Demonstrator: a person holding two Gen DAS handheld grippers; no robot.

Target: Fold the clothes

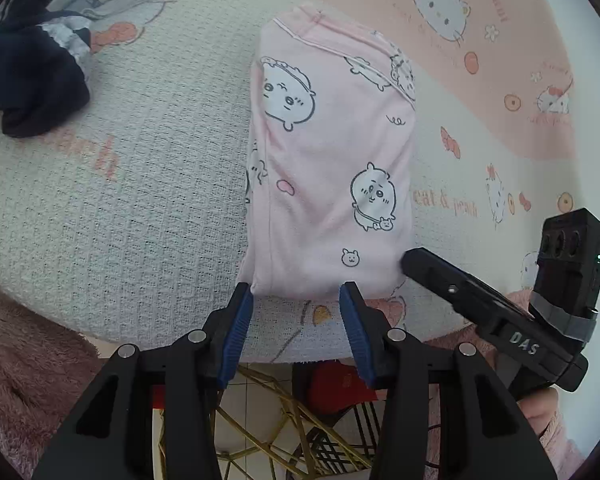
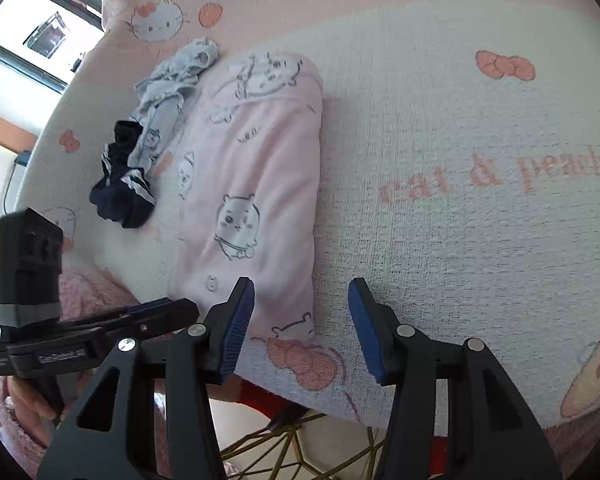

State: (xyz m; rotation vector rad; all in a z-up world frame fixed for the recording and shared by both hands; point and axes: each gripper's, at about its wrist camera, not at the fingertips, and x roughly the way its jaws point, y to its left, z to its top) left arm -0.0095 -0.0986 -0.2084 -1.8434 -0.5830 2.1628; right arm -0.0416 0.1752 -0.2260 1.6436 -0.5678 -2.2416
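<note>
A pink garment with cartoon prints (image 1: 328, 160) lies folded into a neat rectangle on the Hello Kitty towel (image 1: 120, 200). My left gripper (image 1: 296, 300) is open and empty, just at the garment's near edge. My right gripper (image 2: 302, 300) is open and empty, at the garment's near right corner (image 2: 256, 208). The right gripper also shows in the left wrist view (image 1: 412, 260), beside the fold's right corner. The left gripper shows in the right wrist view (image 2: 184, 306), apparently open.
A dark navy garment (image 1: 28, 76) and a light blue printed one (image 2: 172, 80) lie crumpled at the far left of the towel. A fluffy pink cover (image 1: 24, 360) hangs at the near edge. A gold wire frame (image 1: 284, 420) stands below.
</note>
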